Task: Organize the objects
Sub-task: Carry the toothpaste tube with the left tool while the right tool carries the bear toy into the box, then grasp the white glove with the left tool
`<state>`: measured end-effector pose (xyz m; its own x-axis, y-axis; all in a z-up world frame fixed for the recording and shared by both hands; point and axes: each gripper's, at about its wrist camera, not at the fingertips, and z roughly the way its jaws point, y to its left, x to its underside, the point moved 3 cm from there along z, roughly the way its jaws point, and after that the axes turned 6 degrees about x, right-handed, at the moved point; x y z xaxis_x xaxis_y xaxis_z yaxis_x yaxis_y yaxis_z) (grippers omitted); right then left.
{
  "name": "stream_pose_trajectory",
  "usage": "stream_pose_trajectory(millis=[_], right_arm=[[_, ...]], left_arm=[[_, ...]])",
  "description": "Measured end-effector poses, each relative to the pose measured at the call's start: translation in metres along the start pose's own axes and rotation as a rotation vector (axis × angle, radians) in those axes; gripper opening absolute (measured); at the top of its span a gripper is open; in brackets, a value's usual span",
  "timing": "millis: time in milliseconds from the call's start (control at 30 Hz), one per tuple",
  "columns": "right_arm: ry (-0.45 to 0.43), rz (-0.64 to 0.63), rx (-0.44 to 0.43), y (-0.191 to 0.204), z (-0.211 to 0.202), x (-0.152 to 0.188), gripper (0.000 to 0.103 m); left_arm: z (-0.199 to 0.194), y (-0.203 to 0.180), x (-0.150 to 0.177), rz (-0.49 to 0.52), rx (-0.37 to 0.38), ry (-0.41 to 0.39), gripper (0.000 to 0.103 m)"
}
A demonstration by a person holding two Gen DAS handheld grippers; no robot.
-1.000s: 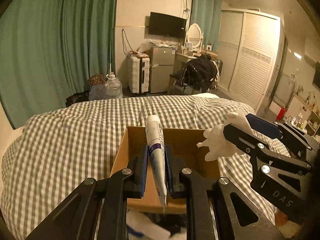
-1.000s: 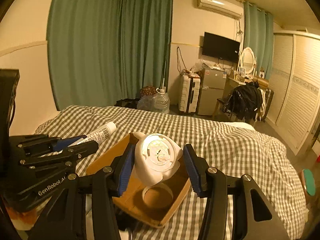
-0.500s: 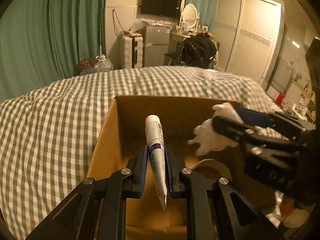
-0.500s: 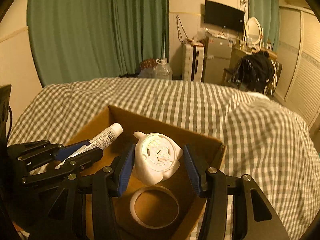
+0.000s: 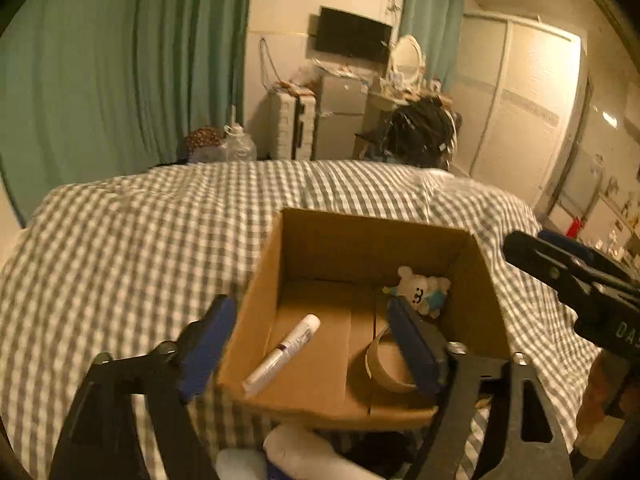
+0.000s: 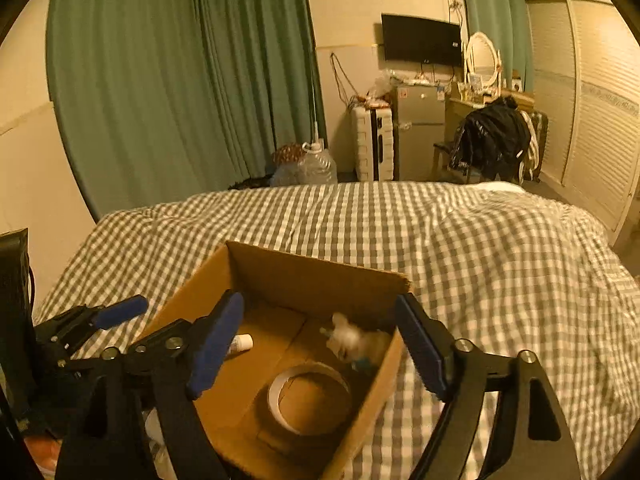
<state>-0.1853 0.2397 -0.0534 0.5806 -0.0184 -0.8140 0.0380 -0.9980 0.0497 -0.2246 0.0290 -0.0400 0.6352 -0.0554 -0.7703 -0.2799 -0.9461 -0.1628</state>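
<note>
An open cardboard box (image 5: 332,236) (image 6: 312,268) sits on the checked bed. Inside lie a white tube (image 5: 284,350) (image 6: 240,342), a small white bear toy (image 5: 420,290) (image 6: 356,338) and a roll of tape (image 5: 386,362) (image 6: 310,396). My left gripper (image 5: 308,340) is open and empty above the box's near edge. My right gripper (image 6: 320,348) is open and empty over the box; the toy below it looks blurred. The right gripper also shows at the right of the left wrist view (image 5: 576,276), and the left gripper at the left of the right wrist view (image 6: 92,320).
The grey-and-white checked bed cover (image 5: 120,248) (image 6: 500,256) spreads all around the box. Beyond the bed are green curtains (image 6: 180,80), a white suitcase (image 6: 372,144), a small fridge (image 6: 420,128), a chair with a black jacket (image 6: 492,136) and a wardrobe (image 5: 520,112).
Both grippers opened and lifted back. The tube dropped from the left gripper and the white toy from the right gripper; both now lie in the box.
</note>
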Motion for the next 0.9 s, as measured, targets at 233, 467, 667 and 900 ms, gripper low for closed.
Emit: stream_pose_trajectory(millis=[233,467,667,900], right_arm=[[-0.068,-0.032,0.009,0.011,-0.068,0.003,0.088],[-0.117,-0.107,0.003,0.039,-0.123,0.016,0.095],[-0.076,-0.133,-0.025,0.059,-0.124,0.065,0.095],[0.101,-0.033,-0.041,0.051,-0.065,0.129,0.095]], left_arm=[[-0.062,0.001,-0.002,-0.024,-0.015,-0.054,0.094],[-0.099,0.005,0.032,-0.004,-0.071,-0.061,0.100],[-0.096,0.018,0.093,0.014,-0.170,-0.032,0.100],[-0.062,0.007,0.149,0.039,-0.095,0.079,0.100]])
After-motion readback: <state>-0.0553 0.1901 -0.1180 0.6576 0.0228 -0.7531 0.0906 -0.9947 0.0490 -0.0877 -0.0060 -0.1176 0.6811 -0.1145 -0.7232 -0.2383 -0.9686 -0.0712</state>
